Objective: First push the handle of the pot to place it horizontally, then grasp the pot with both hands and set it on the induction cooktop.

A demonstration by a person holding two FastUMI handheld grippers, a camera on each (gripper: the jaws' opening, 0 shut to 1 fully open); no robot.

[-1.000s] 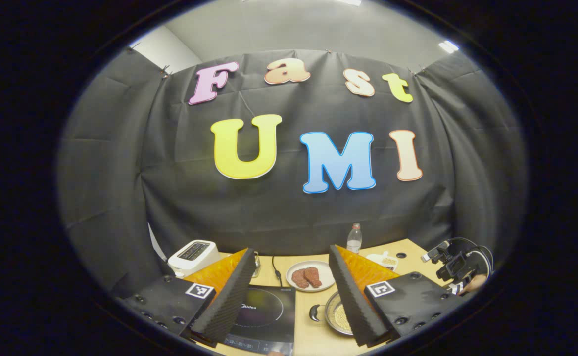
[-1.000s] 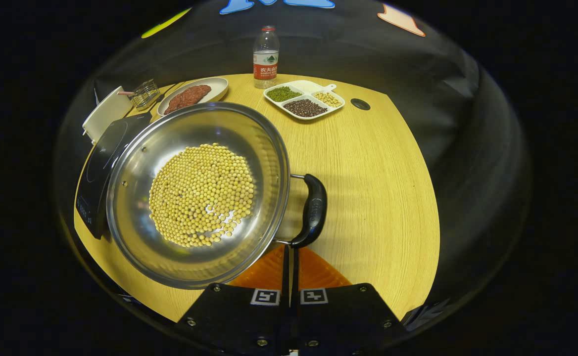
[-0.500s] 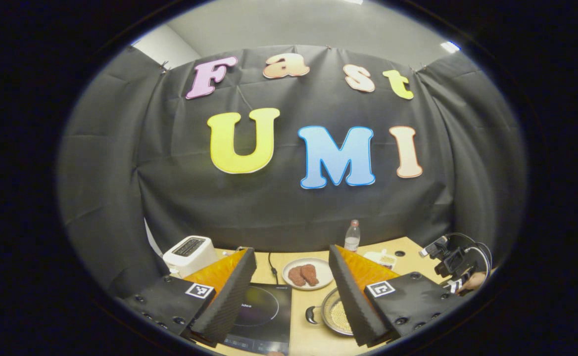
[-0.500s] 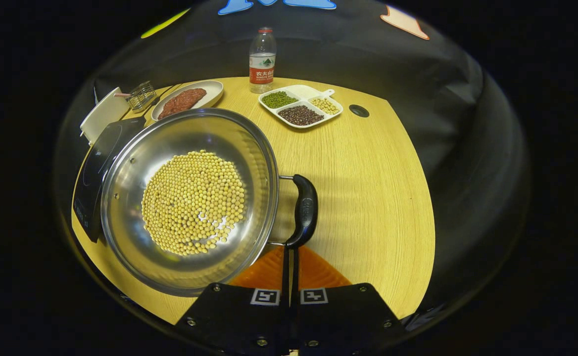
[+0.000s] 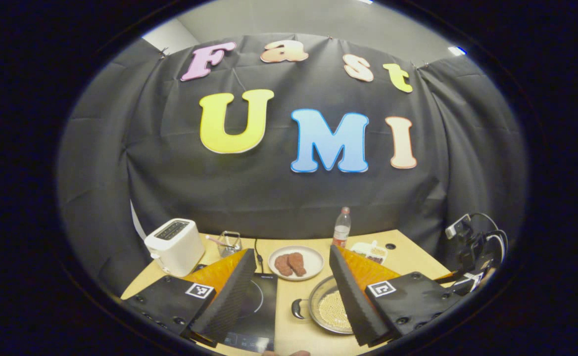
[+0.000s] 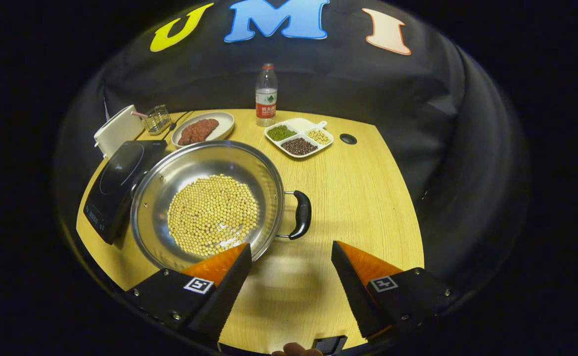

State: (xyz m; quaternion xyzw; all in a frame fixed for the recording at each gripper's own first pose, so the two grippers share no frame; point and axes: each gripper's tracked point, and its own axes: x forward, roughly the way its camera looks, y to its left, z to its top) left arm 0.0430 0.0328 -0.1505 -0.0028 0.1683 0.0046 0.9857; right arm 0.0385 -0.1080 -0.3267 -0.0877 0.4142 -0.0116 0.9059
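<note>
A steel pot [image 6: 169, 174] holding yellow beans [image 6: 213, 207] stands on the wooden table [image 6: 363, 198], touching the right side of the black induction cooktop [image 6: 119, 184]. Its dark right handle [image 6: 301, 215] points right, just beyond my right gripper [image 6: 290, 246], which is open, empty and a little short of it. In the left gripper view the pot [image 5: 318, 306] shows its left handle [image 5: 297, 309], with the cooktop [image 5: 257, 301] to its left. My left gripper [image 5: 292, 250] hangs open above both, holding nothing. The right gripper [image 5: 472, 247] shows far right there.
Along the back stand a white toaster [image 6: 118, 129], a wire holder [image 6: 158, 118], a plate of meat [image 6: 202, 129], a water bottle [image 6: 266, 94] and a divided dish of beans [image 6: 297, 138]. A cable hole [image 6: 348, 138] sits at the back right. Bare table lies right of the pot.
My right gripper went from shut against the pot's right handle to open, and drew back from it. The left gripper view tilted down, showing more table.
</note>
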